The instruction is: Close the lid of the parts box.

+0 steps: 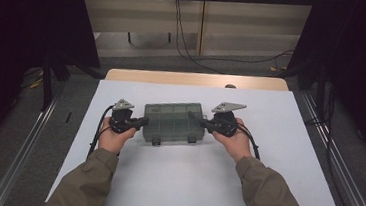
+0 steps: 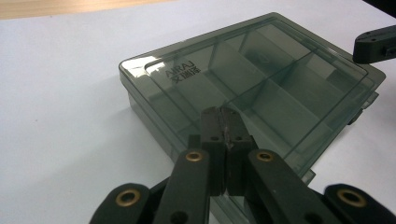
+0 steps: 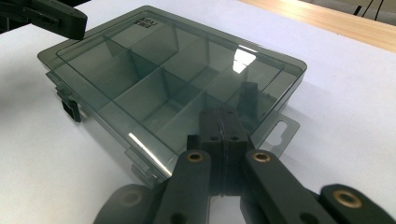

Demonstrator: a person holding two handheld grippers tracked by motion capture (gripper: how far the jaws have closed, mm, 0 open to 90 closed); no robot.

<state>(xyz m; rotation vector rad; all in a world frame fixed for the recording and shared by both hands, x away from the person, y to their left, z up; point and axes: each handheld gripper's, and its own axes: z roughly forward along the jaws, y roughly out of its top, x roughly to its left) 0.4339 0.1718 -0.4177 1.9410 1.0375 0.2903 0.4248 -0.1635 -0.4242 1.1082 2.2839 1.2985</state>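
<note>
A smoky see-through plastic organiser box [image 1: 174, 122] with its lid down lies flat in the middle of the white table sheet. Inside it I see dividers and empty compartments [image 2: 261, 79]. My left gripper [image 1: 144, 121] sits at the box's left end, jaws shut with nothing between them, tips over the lid edge [image 2: 223, 116]. My right gripper [image 1: 193, 117] is at the box's right end, also shut and empty, tips above the lid [image 3: 219, 116]. Two dark latches [image 1: 156, 142] are on the box's near side. The box [image 3: 163, 79] has a hanging tab at its end.
The white sheet [image 1: 189, 184] covers a wooden table whose bare far edge [image 1: 193, 79] shows. Dark curtains stand at both sides, and cables [image 1: 186, 48] run over the floor beyond. Metal rails [image 1: 340, 172] flank the table. There is free surface all around the box.
</note>
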